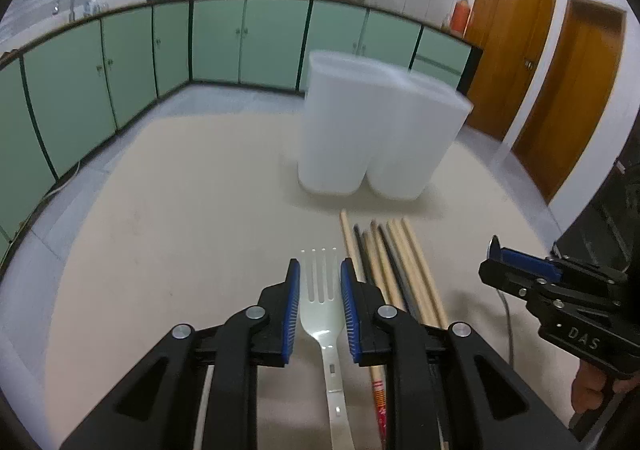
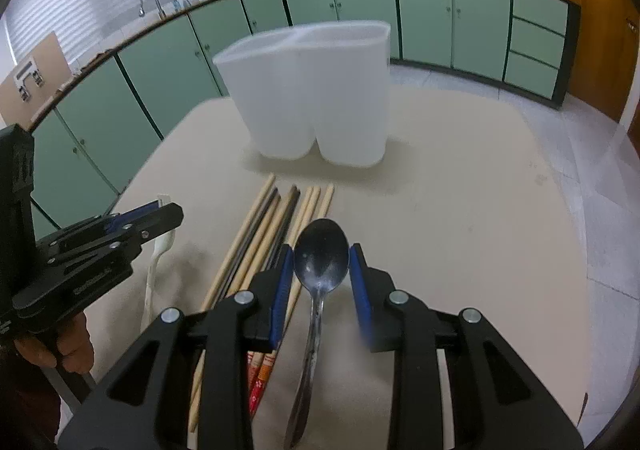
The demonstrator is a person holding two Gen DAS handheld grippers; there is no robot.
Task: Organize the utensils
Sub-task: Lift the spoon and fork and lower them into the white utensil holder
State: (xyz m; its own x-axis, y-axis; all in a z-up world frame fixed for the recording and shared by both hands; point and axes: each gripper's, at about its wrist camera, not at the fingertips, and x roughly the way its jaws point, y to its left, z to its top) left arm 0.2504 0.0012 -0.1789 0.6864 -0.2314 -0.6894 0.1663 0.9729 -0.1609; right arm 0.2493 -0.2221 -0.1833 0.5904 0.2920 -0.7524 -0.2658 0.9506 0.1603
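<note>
Utensils lie in a near row on the beige tabletop (image 1: 180,210), each gripper set over one piece.

Bare tabletop spreads wide to the left of the white plastic fork (image 1: 322,290) and to the right of the dark metal spoon (image 2: 322,254), running out to rounded edges above the pale floor. The translucent white two-compartment holder (image 2: 316,90) stands upright at the far middle, just beyond the tips of the bundle of wooden and dark chopsticks (image 2: 272,226), with a strip of bare tabletop between. The left gripper (image 1: 320,298) has its jaws parted, blue pads flanking the fork's tines without clearly touching. The right gripper (image 2: 322,278) is likewise spread, pads either side of the spoon's bowl. The chopsticks lie between fork and spoon.
</note>
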